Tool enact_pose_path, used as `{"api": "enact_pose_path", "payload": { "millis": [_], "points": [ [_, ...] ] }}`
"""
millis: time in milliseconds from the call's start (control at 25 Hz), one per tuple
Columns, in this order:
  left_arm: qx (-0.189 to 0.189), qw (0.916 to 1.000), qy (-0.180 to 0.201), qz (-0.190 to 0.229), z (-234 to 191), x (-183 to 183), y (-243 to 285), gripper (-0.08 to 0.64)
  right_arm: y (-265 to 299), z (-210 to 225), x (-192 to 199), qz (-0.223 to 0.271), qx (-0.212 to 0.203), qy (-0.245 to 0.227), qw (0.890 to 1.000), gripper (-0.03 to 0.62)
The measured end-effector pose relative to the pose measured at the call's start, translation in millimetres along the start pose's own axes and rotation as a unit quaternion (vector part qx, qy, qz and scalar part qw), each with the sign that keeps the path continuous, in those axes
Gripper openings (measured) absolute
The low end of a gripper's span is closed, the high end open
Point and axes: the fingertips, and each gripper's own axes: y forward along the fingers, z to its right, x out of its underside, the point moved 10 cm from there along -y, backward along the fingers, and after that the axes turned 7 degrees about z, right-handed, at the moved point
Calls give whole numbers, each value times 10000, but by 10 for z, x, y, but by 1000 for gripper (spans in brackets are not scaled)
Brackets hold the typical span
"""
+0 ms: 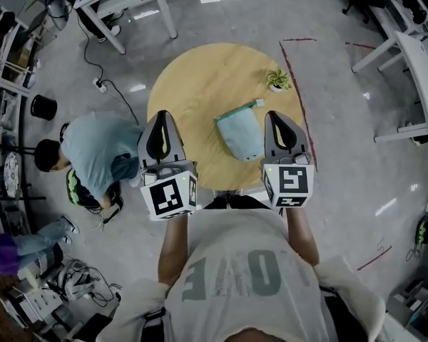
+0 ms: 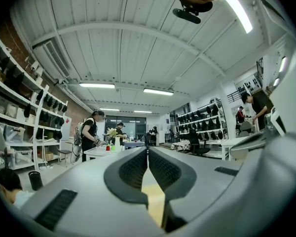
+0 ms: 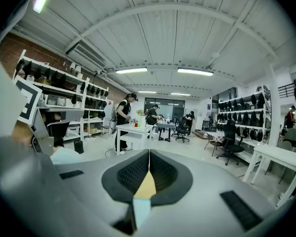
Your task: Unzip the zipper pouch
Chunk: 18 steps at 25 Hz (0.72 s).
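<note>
In the head view a pale teal zipper pouch (image 1: pixel 241 134) lies on the round wooden table (image 1: pixel 200 77), its zipper end pointing toward the far right. My left gripper (image 1: pixel 162 114) hovers to the pouch's left, shut and empty. On the pouch's right my right gripper (image 1: pixel 274 114) is held level with it, also shut with nothing in it. Both gripper views look out level across the room. The left gripper (image 2: pixel 148 149) shows its jaws closed together. Below the closed jaws of the right gripper (image 3: pixel 149 152) a sliver of the teal pouch (image 3: pixel 140 209) shows.
A small potted plant (image 1: pixel 277 80) stands on the table beyond the pouch. A person (image 1: pixel 93 152) crouches on the floor left of the table. White tables (image 1: pixel 125 6) and chairs stand around, and a red tape line (image 1: pixel 296 91) runs on the floor at the right.
</note>
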Motion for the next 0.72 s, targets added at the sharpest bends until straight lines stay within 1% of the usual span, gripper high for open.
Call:
{"api": "enact_pose_path", "payload": {
  "millis": [240,520,720],
  "points": [
    [30,10000,40,6,83,-43,14,34,17,68,-9,65,-55,100,9999,29],
    [20,10000,44,-69,72,-10,33,34,43,74,17,50,-89,169,9998,29],
    [-45,10000,11,-38,11,-6,44,34,78,39,29,-84,-168,215,9996,31]
  ]
}}
